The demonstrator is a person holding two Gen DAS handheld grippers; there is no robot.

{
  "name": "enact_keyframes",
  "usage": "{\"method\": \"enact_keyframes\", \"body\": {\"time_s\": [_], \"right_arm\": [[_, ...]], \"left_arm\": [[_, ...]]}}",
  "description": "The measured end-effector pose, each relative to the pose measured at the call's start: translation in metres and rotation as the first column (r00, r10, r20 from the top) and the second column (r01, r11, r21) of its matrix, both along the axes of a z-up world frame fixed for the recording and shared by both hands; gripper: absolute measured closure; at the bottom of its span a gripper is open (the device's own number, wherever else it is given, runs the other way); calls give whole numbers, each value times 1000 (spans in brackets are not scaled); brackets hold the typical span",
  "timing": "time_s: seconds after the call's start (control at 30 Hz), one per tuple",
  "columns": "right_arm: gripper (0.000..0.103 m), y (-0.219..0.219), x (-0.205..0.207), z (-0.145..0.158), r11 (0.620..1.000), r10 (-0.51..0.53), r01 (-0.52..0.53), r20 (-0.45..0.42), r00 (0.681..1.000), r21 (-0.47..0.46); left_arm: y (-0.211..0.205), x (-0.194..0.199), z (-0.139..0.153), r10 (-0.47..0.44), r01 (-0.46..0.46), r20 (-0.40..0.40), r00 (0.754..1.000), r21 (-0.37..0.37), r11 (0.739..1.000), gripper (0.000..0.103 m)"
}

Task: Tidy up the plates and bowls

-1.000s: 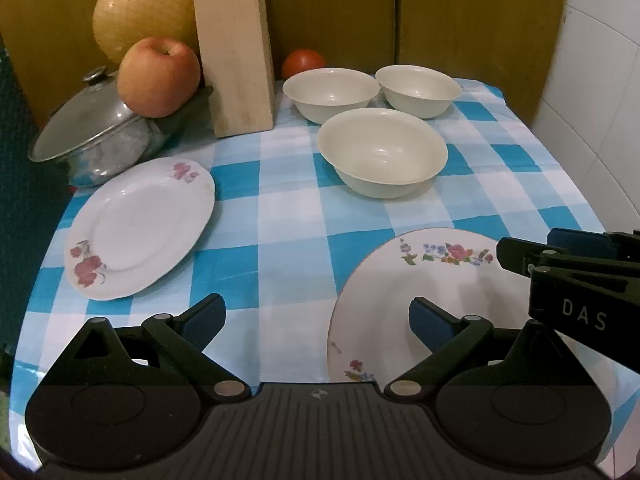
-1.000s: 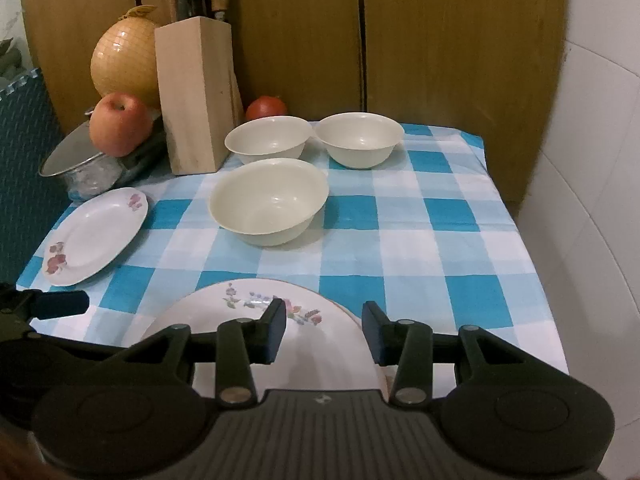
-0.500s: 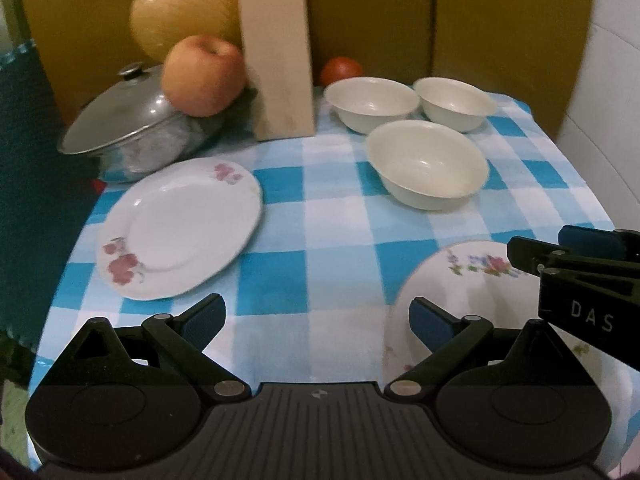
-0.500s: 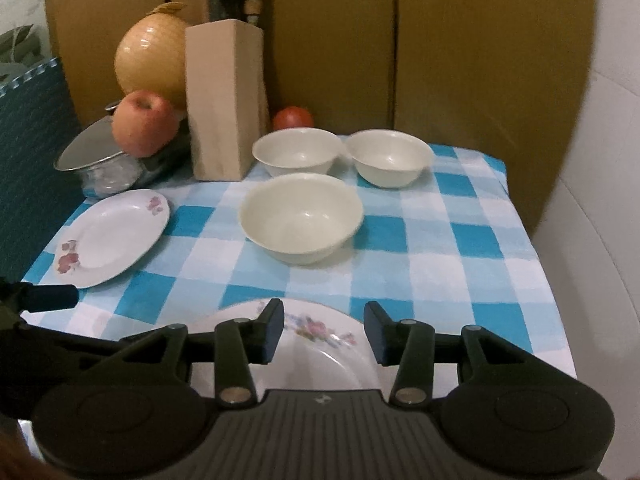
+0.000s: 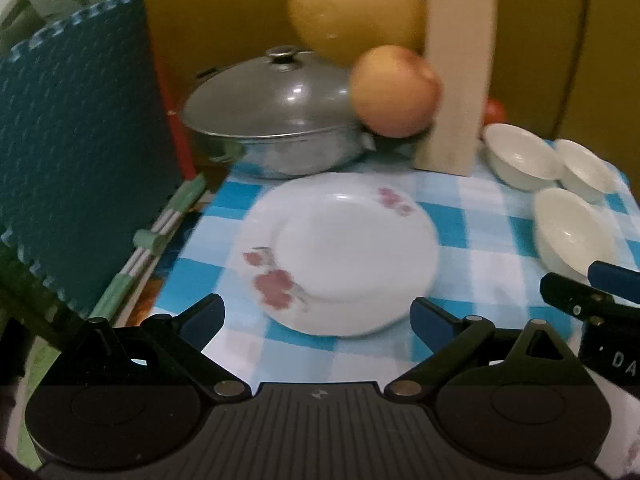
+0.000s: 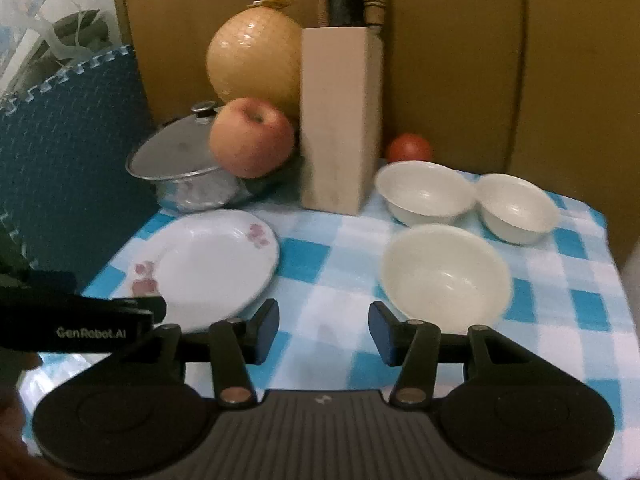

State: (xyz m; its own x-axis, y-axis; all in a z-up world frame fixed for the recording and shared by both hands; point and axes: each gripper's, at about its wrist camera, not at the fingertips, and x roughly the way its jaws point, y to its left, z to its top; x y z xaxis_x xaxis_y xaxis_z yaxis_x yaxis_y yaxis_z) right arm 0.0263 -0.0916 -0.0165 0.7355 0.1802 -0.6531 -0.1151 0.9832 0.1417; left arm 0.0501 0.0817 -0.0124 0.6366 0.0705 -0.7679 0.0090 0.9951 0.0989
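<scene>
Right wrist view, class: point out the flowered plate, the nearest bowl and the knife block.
flowered plate (image 6: 212,264), right wrist view, on its plain white centre.
nearest bowl (image 6: 444,276), right wrist view, on its inner wall.
knife block (image 6: 338,120), right wrist view, on its front face.

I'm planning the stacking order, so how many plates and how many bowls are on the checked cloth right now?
Plates: 1, the rose-patterned plate.
Bowls: 3, the large cream bowl, a white bowl and another white bowl behind it.
Total: 4 dishes in view.
</scene>
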Motion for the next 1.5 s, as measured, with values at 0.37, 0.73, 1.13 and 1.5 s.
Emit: {"method": "enact_keyframes", "body": {"time_s": [0.37,0.73,1.13,1.5], "right_arm": [[56,13,62,-19,992,20,-10,-83,996,126],[56,30,106,-50,987,47,-21,-159,986,158],[65,34,118,-65,949,148,-97,-154,977,300],[81,25,100,-64,951,147,-80,-209,967,297]], "left_arm": [[32,46,-14,76,-77,-57,995,-5,997,2],[62,85,-39,79,-86,-106,991,-65,994,8],[55,100,-50,2,-20,-122,992,-149,989,11],[46,80,-49,-42,20,-155,987,-145,989,12]]}}
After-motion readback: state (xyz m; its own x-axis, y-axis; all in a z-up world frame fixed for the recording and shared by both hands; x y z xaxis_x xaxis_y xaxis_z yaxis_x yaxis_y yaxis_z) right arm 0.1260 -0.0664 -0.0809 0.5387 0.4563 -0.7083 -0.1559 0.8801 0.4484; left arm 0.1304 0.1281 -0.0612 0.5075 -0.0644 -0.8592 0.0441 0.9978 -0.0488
